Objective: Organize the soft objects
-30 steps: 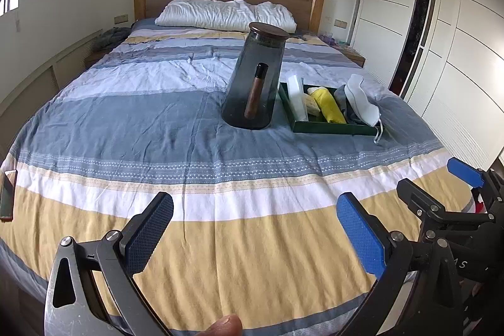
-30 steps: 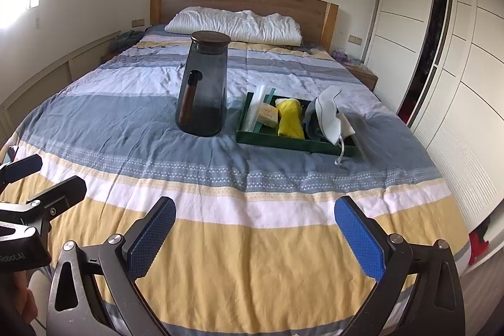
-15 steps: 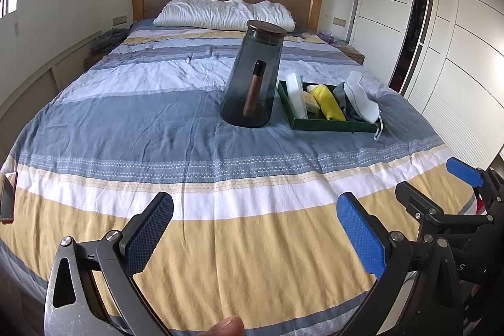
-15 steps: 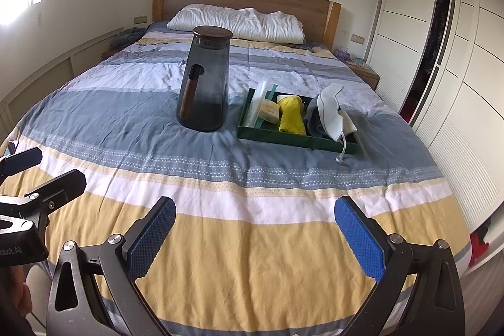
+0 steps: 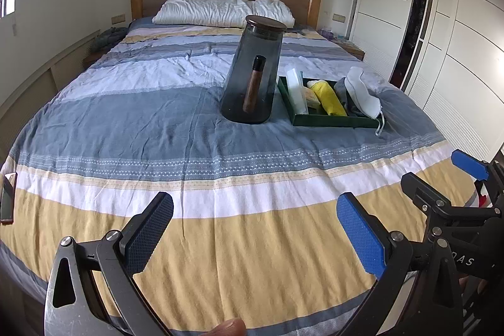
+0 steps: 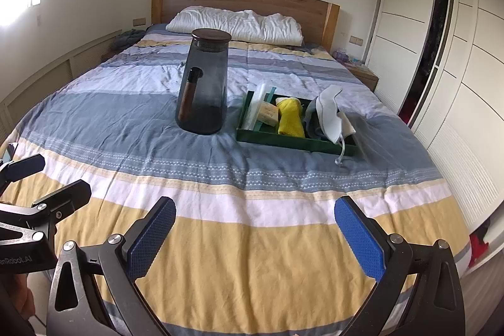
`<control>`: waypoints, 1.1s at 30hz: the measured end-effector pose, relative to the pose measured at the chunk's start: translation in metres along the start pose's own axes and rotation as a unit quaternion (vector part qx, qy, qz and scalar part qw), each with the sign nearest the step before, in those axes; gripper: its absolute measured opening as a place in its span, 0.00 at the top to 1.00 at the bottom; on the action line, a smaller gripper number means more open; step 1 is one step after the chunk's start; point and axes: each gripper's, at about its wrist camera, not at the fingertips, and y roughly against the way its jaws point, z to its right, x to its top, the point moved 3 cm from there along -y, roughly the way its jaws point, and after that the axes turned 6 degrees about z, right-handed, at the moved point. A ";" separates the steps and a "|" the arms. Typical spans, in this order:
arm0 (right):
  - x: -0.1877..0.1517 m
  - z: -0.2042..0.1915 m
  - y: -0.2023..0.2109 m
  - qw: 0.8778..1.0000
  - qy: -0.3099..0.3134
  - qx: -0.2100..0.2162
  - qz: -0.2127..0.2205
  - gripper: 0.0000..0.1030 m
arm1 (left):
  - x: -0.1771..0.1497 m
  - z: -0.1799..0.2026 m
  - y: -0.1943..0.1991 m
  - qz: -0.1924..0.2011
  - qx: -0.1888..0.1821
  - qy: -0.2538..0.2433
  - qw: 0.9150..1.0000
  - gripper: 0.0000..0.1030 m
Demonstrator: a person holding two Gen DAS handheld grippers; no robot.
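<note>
Both grippers are hovering over the foot of the bed, above its yellow stripe, well short of everything set out on the cover. The left gripper is holding its blue pads spread wide with nothing between them. The right gripper is doing the same, its pads wide apart and empty. In the left view the right gripper is showing at the right edge; in the right view the left gripper is showing at the left edge.

Taking the green tray as the landmark: it is lying on the grey-blue band of the cover, near the middle of the bed. Inside it, from left to right, are lying a clear flat packet leaning on the left wall, a tan sponge-like block, a yellow cloth and a grey cloth. A white mask is resting on the right end of the tray, its strap hanging over the front wall onto the cover. Just left of the tray a dark grey jug with a brown lid and handle is standing upright, not touching it. Beyond the tray, at the headboard, a white pillow is lying. To the right of the tray, past the bed's edge, white wardrobes are standing.
</note>
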 end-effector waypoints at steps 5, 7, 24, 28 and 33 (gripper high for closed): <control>0.000 0.001 -0.001 1.000 -0.006 0.000 -0.002 0.00 | -0.002 0.002 -0.002 -0.003 0.000 0.001 1.000 0.01; 0.000 0.001 -0.002 1.000 -0.011 -0.001 -0.008 0.00 | -0.003 0.003 -0.003 -0.004 0.001 0.000 1.000 0.01; -0.004 -0.011 -0.015 0.998 -0.048 0.004 -0.042 0.00 | -0.005 -0.006 -0.007 -0.012 0.023 -0.008 1.000 0.01; -0.004 -0.013 -0.018 0.998 -0.043 0.002 -0.042 0.00 | -0.005 -0.009 -0.009 -0.014 0.025 -0.006 1.000 0.01; -0.005 -0.012 -0.020 0.998 -0.044 -0.002 -0.043 0.00 | -0.005 -0.011 -0.010 -0.014 0.023 -0.004 1.000 0.01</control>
